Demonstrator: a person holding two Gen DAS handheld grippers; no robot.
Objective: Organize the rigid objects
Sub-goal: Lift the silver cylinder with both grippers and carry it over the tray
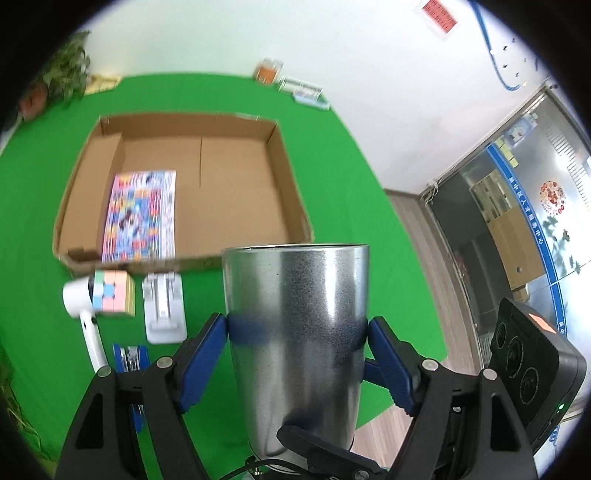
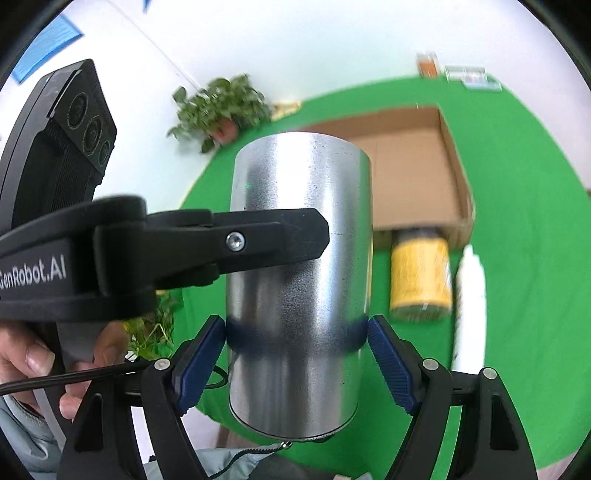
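While both grippers' fingers clamp it, the steel cup hangs aloft.

An office-style demonstration room set up for recording: a table draped in bright green cloth stands against a plain white wall, well beyond the fingers. To the right of the fingers, a glass partition carries a blue band of printed characters and a round emblem, with a red notice posted high on the wall. A potted plant sits at the cloth's far edge, left of the fingers.
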